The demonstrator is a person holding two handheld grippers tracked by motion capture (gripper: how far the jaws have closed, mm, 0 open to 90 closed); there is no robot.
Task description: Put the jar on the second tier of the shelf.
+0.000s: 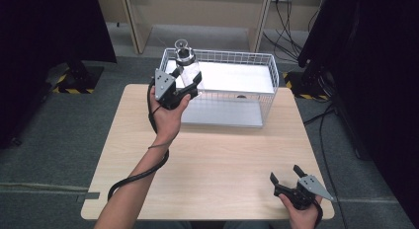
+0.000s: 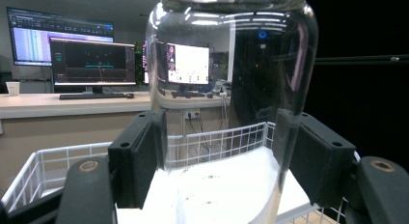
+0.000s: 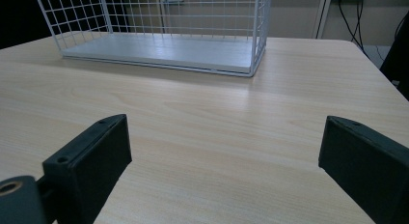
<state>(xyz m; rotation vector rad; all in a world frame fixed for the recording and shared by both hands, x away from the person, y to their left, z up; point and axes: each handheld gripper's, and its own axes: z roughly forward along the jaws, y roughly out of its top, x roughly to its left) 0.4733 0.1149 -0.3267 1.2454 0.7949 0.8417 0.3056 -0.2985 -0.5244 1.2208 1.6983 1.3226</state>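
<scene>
A clear bottle with a dark cap is held upright over the left end of the white wire basket. My left gripper is shut on its body. In the left gripper view the bottle stands between both black jaws, which press on its sides, with the basket and its white floor below. My right gripper rests low at the table's front right corner, jaws wide apart. In the right gripper view that gripper has only bare wood between its jaws, and the basket stands farther off.
The light wooden table has grey floor all round it. Dark stands flank it left and right. A cable trails from the left gripper along the forearm. Monitors and a desk lie behind the basket in the left gripper view.
</scene>
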